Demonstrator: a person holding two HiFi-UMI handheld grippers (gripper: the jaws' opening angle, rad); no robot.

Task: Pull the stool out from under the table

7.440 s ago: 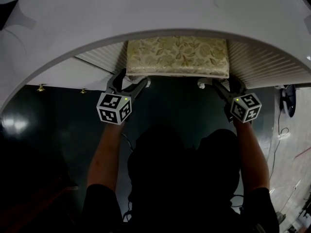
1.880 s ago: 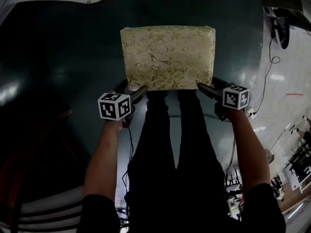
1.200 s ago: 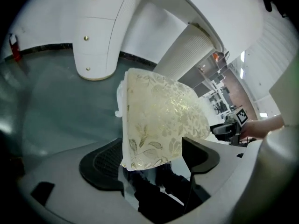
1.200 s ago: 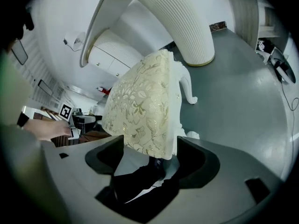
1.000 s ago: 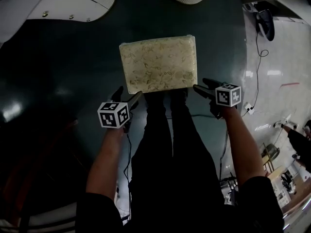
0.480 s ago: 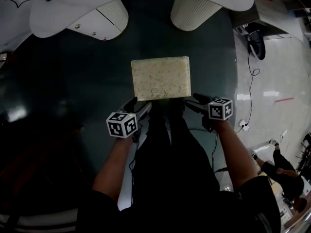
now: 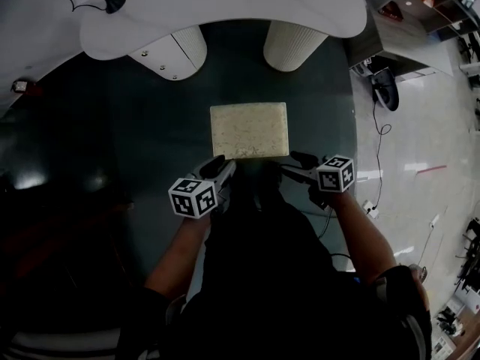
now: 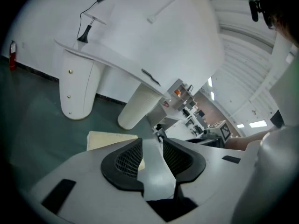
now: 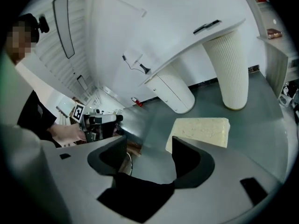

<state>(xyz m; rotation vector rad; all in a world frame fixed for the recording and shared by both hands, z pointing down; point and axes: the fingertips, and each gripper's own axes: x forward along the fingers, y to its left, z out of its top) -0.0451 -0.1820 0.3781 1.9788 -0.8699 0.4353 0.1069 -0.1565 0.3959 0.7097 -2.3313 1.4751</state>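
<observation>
The stool [image 7: 249, 130], a low seat with a cream leaf-patterned cushion, stands on the dark green floor, clear of the white table [image 7: 225, 6]. It also shows in the left gripper view [image 8: 110, 139] and the right gripper view [image 9: 201, 130]. My left gripper [image 7: 222, 165] hovers just short of the stool's near left corner. Its jaws are closing to a narrow gap [image 8: 153, 155] with nothing between them. My right gripper [image 7: 294, 163] hangs by the near right corner, open [image 9: 149, 157] and empty. Neither gripper touches the stool.
Two ribbed white table legs [image 7: 292, 45] [image 7: 174, 51] stand beyond the stool. A small microphone with a cable [image 7: 112, 0] sits on the tabletop. At the right, a black device [image 7: 384, 88] and cables lie on the pale floor. The person's dark-clothed legs [image 7: 262, 216] are below the grippers.
Both grippers have come off the stool's near edge and drawn back. The view has pulled up and away, so the stool looks smaller. The left jaws have narrowed.
</observation>
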